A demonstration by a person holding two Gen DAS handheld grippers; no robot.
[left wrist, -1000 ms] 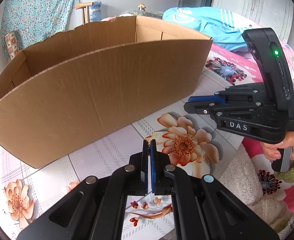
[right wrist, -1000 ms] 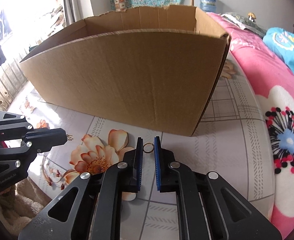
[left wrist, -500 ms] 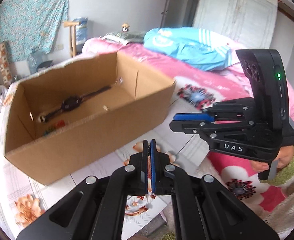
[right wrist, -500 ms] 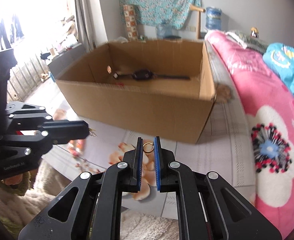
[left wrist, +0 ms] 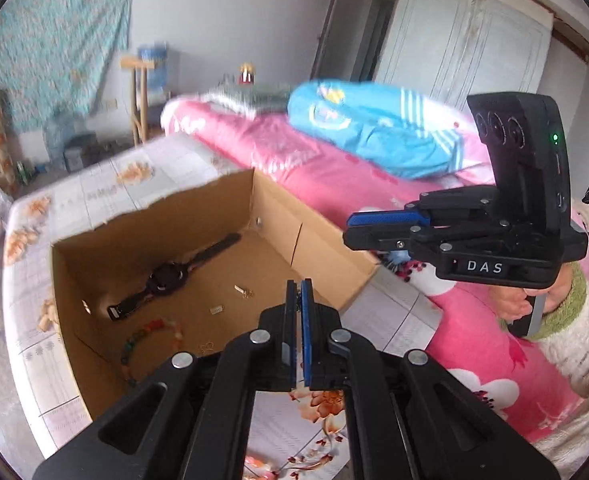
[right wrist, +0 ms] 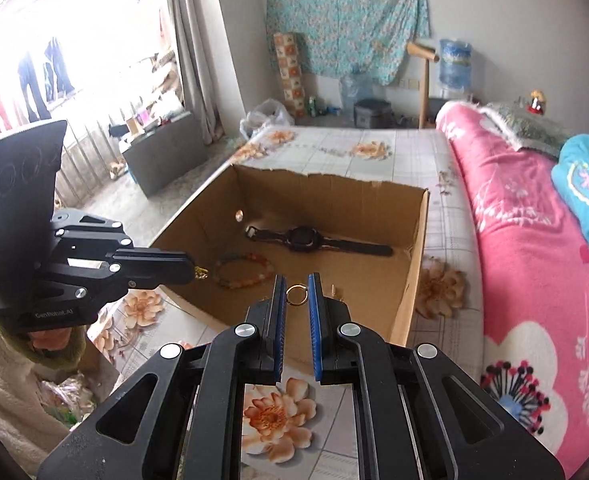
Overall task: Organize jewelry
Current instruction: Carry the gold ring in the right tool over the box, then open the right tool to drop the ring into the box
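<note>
Two grippers hang above an open cardboard box [right wrist: 412, 264], both near its front rim, with free air over its bare floor. Right gripper [right wrist: 297, 295] pinches a small gold ring [right wrist: 296, 294] between its blue pads, the hoop facing the camera. Left gripper [left wrist: 298, 298] has its jaws pressed nearly together on a small gold chain piece [right wrist: 201, 273] jutting from the tips. Inside the box, a black watch [right wrist: 314, 240] lies flat, its strap running along the back wall, beside a beaded bracelet [right wrist: 244, 269].
</note>
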